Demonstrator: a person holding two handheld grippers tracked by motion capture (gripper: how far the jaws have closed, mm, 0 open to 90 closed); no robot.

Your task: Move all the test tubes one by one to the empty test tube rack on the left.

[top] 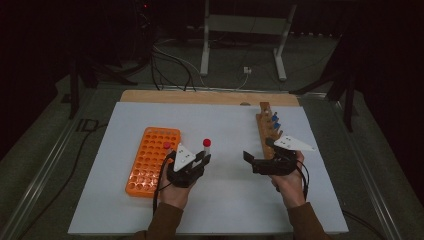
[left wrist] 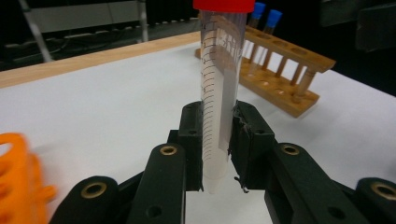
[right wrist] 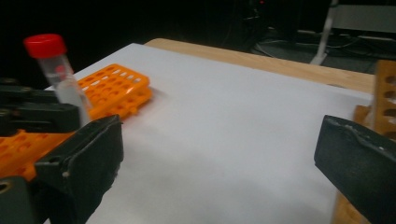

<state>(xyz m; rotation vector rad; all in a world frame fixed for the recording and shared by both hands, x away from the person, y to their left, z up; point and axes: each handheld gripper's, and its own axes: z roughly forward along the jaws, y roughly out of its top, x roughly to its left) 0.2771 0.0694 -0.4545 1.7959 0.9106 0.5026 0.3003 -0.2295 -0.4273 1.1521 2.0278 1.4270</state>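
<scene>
**Red-capped tube clamped in left gripper, right gripper spread wide**

The clear tube [left wrist: 218, 93] w/ red cap stands upright betw. the two black jaws of the left gripper [left wrist: 217, 149], which are closed narrow on its lower part; the printed scale marks run up its wall and the tapered tip hangs just below the pads, above the white table sheet [left wrist: 102, 112]. In the high view the tube [top: 206, 147] sits at the front of the left gripper [top: 200, 161], just right of the orange rack [top: 150, 160] (apart from it, not in any hole). One more tube w/ a pinkish cap [top: 166, 146] shows at the rack's right edge, by the gripper; whether it stands in a hole can't be told.

The right gripper [top: 257, 159] holds nothing: jaws wide apart, bare sheet betw. them in the right gripper view. It rests close beside the near end of the wooden rack [top: 266, 132], which carries blue-capped tubes [top: 275, 120] in its far half. Both hands come in from the bottom edge, brown sleeves at the wrists.
</scene>
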